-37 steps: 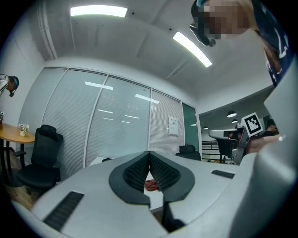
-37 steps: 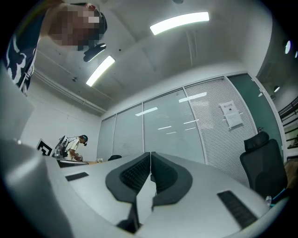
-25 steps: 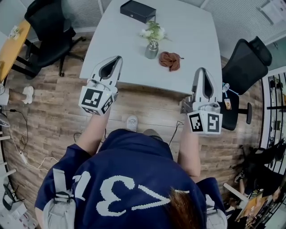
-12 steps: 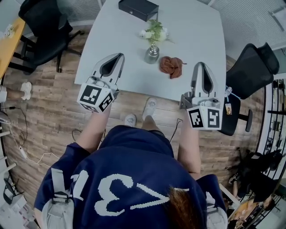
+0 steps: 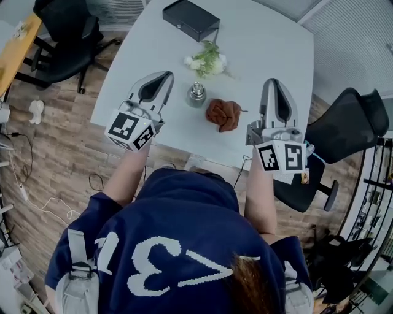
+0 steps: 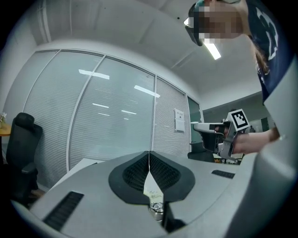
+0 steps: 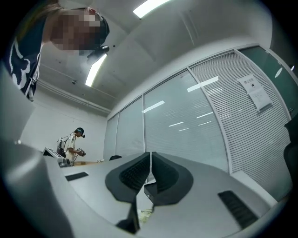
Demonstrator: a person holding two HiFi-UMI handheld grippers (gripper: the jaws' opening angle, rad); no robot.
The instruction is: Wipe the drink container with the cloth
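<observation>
Wiping has not begun: left gripper (image 5: 163, 76) and right gripper (image 5: 275, 83) hover over the near edge of the table (image 5: 270, 37), jaws pressed together on nothing. Between them the cloth (image 5: 223, 114) lies crumpled, just right of the upright metal drink container (image 5: 196, 95), whose contents are hidden. Farther off are flowers (image 5: 206, 60), then a closed black box (image 5: 191, 18).

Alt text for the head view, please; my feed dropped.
The left gripper and right gripper hover shut and empty over the white table, flanking a metal drink container with a crumpled brown cloth beside it.
</observation>
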